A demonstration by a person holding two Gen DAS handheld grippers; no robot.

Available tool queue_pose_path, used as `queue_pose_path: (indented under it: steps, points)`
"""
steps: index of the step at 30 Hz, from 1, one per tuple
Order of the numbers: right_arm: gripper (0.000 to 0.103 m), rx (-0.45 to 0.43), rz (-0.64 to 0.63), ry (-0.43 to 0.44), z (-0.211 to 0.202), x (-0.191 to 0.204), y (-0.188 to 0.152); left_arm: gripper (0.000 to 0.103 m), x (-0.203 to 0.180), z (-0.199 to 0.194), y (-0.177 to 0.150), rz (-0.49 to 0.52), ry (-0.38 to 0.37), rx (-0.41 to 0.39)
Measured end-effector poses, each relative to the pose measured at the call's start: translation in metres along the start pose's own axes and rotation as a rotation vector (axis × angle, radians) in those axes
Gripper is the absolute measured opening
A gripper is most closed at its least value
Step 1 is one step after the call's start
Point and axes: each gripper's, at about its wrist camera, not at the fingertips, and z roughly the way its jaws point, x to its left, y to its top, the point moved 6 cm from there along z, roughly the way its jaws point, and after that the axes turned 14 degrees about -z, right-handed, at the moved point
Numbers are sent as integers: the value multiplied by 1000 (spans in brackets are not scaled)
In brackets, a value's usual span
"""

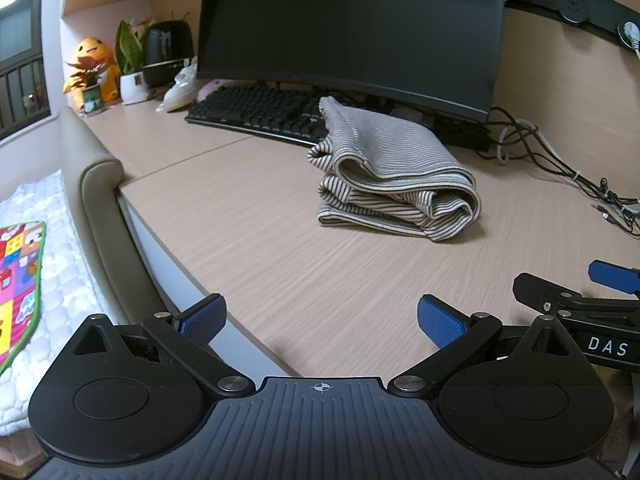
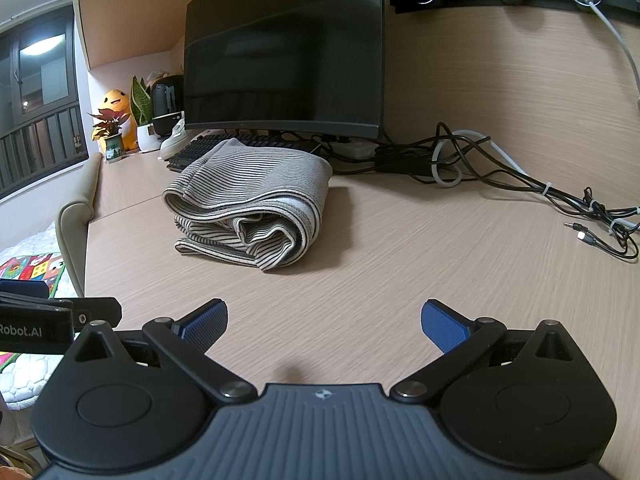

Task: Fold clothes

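A grey-and-white striped garment [image 1: 394,174] [image 2: 250,208] lies folded into a thick bundle on the wooden desk [image 1: 280,248] [image 2: 400,248], its far edge resting against a black keyboard [image 1: 256,110]. My left gripper [image 1: 320,320] hovers over the desk's near left edge, open and empty, well short of the bundle. My right gripper [image 2: 324,322] is also open and empty, in front of the bundle and to its right. Part of the right gripper shows at the right edge of the left wrist view, and the left one at the left edge of the right wrist view.
A large dark monitor [image 1: 352,28] [image 2: 284,52] stands behind the garment. Tangled cables [image 2: 520,176] [image 1: 560,160] run along the back right. Potted plants [image 1: 130,68], a yellow plush toy [image 1: 94,68] and a speaker sit far left. A padded bed rail [image 1: 100,208] borders the desk's left edge.
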Motion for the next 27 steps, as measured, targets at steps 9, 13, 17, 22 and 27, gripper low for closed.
queue_pose_path:
  steps: [9,13,17,22,27]
  points:
    - [103,1,4,-1,0,0,0,103,0,1,0,-2,1,1]
    - [103,1,5,-1,0,0,0,103,0,0,0,-4,0,1]
    - [103,2,6,2,0,0,0,103,0,0,-1,-7,2,0]
    - [103,7,26,3,1,-3,-1,103,-1,0,-1,-1,-1,-4]
    - [103,-9,15,-3,-2,-2,0,103,-1,1,-2,-6,-1,0]
